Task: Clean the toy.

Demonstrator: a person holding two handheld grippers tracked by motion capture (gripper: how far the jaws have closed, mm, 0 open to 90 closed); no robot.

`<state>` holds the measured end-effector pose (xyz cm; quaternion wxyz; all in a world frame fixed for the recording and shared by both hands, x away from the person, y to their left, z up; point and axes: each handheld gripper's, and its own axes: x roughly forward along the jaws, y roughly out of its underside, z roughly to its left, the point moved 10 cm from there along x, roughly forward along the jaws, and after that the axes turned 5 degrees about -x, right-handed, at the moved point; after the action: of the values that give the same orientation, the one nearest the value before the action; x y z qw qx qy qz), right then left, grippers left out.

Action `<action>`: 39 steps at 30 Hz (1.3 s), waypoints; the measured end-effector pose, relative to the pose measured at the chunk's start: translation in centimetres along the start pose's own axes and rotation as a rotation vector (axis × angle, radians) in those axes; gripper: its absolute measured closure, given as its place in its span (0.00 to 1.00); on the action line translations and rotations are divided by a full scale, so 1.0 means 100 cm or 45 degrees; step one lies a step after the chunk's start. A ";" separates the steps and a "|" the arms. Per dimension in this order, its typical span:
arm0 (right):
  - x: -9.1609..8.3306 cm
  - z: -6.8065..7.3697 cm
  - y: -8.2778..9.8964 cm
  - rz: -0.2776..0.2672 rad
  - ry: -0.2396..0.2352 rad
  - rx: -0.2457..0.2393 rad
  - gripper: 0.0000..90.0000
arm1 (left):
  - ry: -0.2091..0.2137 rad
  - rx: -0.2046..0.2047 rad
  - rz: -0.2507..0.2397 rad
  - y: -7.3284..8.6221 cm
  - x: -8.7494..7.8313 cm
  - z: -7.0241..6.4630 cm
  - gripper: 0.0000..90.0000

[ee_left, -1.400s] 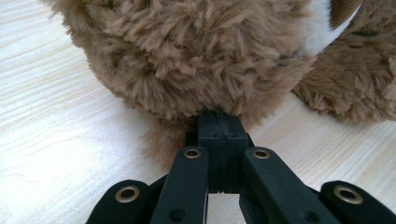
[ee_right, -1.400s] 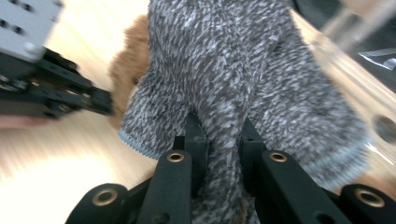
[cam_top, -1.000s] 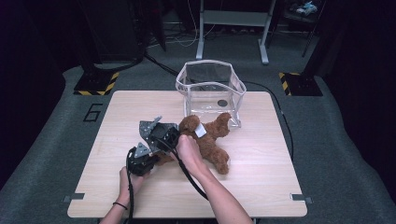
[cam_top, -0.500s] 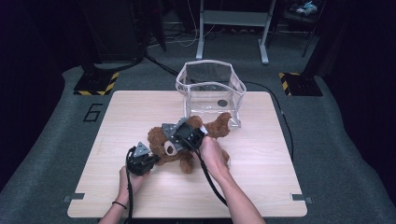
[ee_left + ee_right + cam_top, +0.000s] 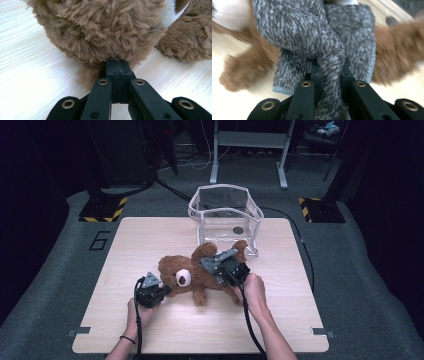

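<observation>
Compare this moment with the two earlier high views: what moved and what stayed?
The right gripper, shut on the grey scarf, swept rightward from the teddy bear head to above its body. The left gripper stayed clamped on the bear's head fur; clear bin unmoved.

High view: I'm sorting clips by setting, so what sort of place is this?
Probably a lab or recording studio: a lone wooden table on grey carpet, hazard-striped stand bases, cables, dark surroundings.
</observation>
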<state>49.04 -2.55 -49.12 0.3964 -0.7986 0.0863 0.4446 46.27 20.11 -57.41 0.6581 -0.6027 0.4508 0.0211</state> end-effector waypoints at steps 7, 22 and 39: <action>0.006 -0.021 0.034 0.040 0.028 0.077 0.89 | -0.011 0.012 -0.002 -0.001 0.000 0.002 1.00; -0.016 0.022 -0.006 -0.093 -0.057 0.016 0.89 | -0.025 -0.075 0.074 0.008 0.003 0.009 0.54; -0.008 0.108 -0.066 -0.233 -0.192 -0.244 0.89 | -0.116 -0.041 0.120 0.010 0.008 0.015 0.93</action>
<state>44.82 9.37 -47.97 0.3626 -0.8017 -0.0595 0.4715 46.97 21.20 -58.89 0.6665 -0.5897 0.4478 0.0865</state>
